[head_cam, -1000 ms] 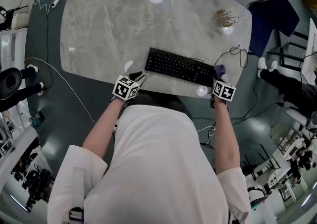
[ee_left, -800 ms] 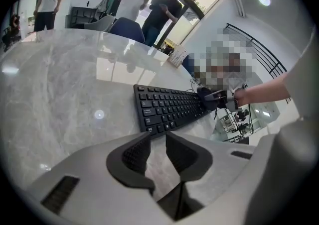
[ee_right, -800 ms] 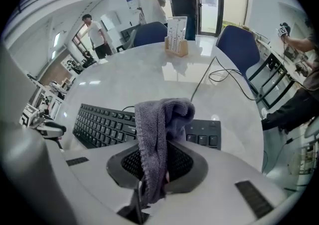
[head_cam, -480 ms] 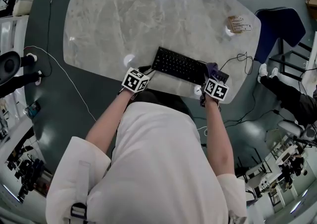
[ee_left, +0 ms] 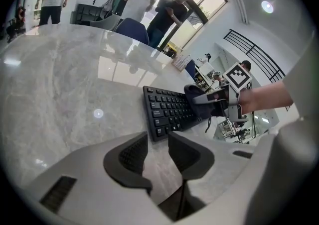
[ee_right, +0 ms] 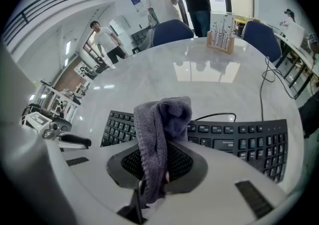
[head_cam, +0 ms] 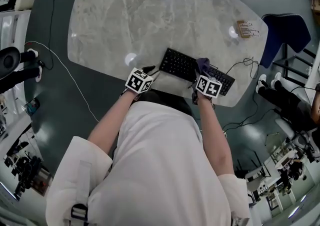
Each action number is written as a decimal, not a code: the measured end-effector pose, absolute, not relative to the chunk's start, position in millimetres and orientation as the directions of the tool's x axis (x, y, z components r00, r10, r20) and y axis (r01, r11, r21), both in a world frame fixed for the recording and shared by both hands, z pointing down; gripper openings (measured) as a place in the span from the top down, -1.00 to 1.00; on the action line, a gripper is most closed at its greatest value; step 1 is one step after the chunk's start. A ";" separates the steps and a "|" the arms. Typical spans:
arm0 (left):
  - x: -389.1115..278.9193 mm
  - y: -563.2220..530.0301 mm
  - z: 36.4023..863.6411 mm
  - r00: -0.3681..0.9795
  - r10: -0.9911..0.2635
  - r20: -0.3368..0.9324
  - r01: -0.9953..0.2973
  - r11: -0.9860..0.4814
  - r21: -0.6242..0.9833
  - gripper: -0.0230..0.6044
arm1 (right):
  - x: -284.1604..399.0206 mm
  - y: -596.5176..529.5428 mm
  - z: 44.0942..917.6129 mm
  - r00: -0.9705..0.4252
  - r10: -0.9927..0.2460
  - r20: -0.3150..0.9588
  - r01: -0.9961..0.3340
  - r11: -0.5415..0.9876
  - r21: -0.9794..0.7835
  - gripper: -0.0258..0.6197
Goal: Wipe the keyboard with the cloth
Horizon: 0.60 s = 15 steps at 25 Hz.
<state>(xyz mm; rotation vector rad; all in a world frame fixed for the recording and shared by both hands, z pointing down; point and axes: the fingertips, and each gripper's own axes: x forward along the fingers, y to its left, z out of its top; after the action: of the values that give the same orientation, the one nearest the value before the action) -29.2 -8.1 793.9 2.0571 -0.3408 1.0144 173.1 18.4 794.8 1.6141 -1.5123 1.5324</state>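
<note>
From the head view, the keyboard (head_cam: 176, 63) lies slantwise at the near edge of the marble counter (head_cam: 125, 20), towards its right side, with a cable (head_cam: 244, 65) trailing off its far right end. The left tongs (head_cam: 149, 70) sit just beside the keyboard's left end, apart from it. The right tongs (head_cam: 202, 71) are over the middle of the keyboard, with the dark cloth (head_cam: 203, 62) bunched at their tip on the keys. A small card holder (head_cam: 247, 28) stands well apart, near the counter's far right edge.

In the left gripper view, the left tongs (ee_left: 158, 152) have just been opening. Their jaws stand wide apart with only bare counter (ee_left: 65, 79) between them, and they grip nothing. The keyboard's (ee_left: 167, 109) near left corner is just beyond the jaws. Farther right, the right tongs (ee_left: 212, 104) hold the cloth (ee_left: 195, 98) down at the keys.

In the right gripper view, the right tongs (ee_right: 157, 162) are clamped on the grey cloth (ee_right: 158, 129). It runs up between the two pads and folds over into a lump above them. The keyboard (ee_right: 239, 139) spreads left and right behind the cloth. The tip of the left tongs (ee_right: 74, 141) shows at the left. The card holder (ee_right: 221, 32) stands far across the counter, with blue chairs (ee_right: 172, 31) beyond it.
</note>
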 end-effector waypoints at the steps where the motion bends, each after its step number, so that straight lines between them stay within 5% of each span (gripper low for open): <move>1: -30.7 -9.5 793.3 0.646 0.099 0.757 -0.541 -0.641 0.544 0.54 | 169.2 15.5 795.0 -0.218 -0.393 0.893 -0.887 -0.301 -0.349 0.67; 15: -79.2 -30.4 786.5 0.653 0.065 0.755 -0.562 -0.626 0.540 0.54 | 76.9 -35.3 793.8 -0.334 -0.405 0.851 -0.878 -0.196 -0.437 0.67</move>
<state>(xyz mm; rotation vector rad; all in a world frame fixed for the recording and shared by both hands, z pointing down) -79.2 -30.4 786.5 2.0548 -0.3856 0.9784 76.9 -35.3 793.8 1.4903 -1.6585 1.5464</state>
